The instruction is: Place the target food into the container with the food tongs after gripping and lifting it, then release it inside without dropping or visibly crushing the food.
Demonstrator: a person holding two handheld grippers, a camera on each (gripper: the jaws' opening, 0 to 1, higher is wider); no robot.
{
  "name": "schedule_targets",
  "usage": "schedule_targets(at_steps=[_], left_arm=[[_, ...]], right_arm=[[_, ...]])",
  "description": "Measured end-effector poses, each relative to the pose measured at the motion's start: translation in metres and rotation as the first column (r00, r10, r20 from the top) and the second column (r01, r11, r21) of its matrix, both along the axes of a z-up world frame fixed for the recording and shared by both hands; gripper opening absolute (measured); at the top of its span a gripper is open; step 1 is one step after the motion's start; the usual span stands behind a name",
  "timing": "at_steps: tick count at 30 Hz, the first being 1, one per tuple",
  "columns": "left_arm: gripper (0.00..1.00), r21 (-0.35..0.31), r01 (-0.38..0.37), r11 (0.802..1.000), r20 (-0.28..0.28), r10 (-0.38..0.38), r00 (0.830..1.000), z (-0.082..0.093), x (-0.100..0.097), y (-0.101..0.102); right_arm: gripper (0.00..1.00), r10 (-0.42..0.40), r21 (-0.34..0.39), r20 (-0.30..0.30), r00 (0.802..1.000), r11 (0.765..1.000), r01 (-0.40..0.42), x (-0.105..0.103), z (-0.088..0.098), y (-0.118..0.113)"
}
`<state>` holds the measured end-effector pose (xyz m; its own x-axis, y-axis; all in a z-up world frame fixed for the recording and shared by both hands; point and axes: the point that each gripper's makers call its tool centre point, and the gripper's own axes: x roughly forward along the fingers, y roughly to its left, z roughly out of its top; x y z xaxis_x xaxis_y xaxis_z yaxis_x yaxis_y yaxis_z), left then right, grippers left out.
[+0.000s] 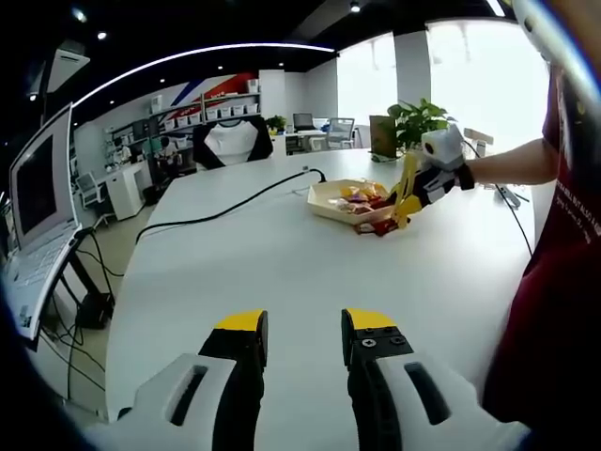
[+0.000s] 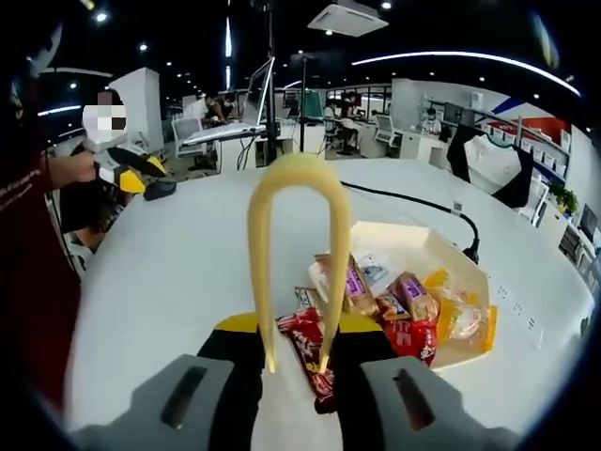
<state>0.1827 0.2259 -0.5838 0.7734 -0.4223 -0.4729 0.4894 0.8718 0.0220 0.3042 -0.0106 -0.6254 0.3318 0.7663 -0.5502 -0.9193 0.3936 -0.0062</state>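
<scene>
Two grippers are in play, one in each of the person's hands. In the right gripper view, the right gripper (image 2: 293,343) rises from the bottom edge, its black jaws with yellow tips closed on a single pair of pale yellow food tongs (image 2: 293,254). The tongs stand as an inverted U, bend away from the camera, tips nearest. Their arms stand narrow, and one tip touches a red snack packet (image 2: 310,352). I cannot tell whether the packet is pinched between both tips. The packet is long, shiny red with white print, and lies on the white table (image 2: 160,282) just in front of the container, one end at the tray's near edge.

Just beyond sits one shallow cream tray (image 2: 413,244), the container. It holds a loose pile of wrapped snacks (image 2: 404,301): at least five, in brown, purple, red, orange and clear wrappers; the exact count is unclear.

One black cable (image 2: 413,202) runs across the table past the tray.

In the left gripper view, the left gripper (image 1: 302,352) hovers over bare table, well apart from the tray, its jaws parted with nothing between them. Farther off stand one open laptop (image 1: 38,216) at the left and one potted plant (image 1: 418,120) behind the tray.
</scene>
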Motion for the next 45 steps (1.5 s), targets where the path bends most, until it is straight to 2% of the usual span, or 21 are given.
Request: schedule_targets(at_steps=[16,21,23,24,29,40,43,45], left_arm=[[0.33,-0.006,0.004,1.000,0.012,-0.004,1.000,0.002,-0.001,0.000],[0.33,-0.006,0.001,1.000,0.011,-0.001,1.000,0.002,-0.003,0.000],[0.33,-0.007,0.000,1.000,0.011,0.000,1.000,0.002,-0.004,0.000],[0.33,-0.009,-0.002,1.000,0.012,0.002,1.000,0.002,-0.004,0.000],[0.33,-0.013,-0.006,1.000,0.009,0.007,1.000,0.002,-0.004,0.000],[0.33,0.004,-0.008,1.000,-0.002,0.008,1.000,0.003,-0.004,0.001],[0.33,0.006,-0.010,1.000,-0.003,0.010,1.000,0.003,-0.004,0.001],[0.33,0.009,-0.007,1.000,-0.005,0.007,1.000,0.002,-0.004,-0.001]], right_arm=[[0.25,0.016,0.000,-0.028,0.999,1.000,-0.016,-0.020,0.000,-0.001],[0.26,0.044,0.007,0.003,0.999,0.999,-0.044,-0.023,0.003,-0.001],[0.26,0.042,0.029,0.012,0.999,0.999,-0.042,-0.021,0.009,-0.001],[0.26,0.046,0.066,0.027,0.999,0.997,-0.047,-0.019,0.018,0.001],[0.25,0.052,0.079,0.050,0.997,0.995,-0.056,-0.009,0.025,-0.002],[0.26,0.121,0.045,0.040,0.992,0.991,-0.123,-0.012,0.007,0.006],[0.26,0.120,0.029,0.028,0.992,0.992,-0.120,-0.009,-0.004,0.003],[0.26,0.129,-0.008,0.026,0.991,0.992,-0.129,-0.009,-0.015,-0.001]])
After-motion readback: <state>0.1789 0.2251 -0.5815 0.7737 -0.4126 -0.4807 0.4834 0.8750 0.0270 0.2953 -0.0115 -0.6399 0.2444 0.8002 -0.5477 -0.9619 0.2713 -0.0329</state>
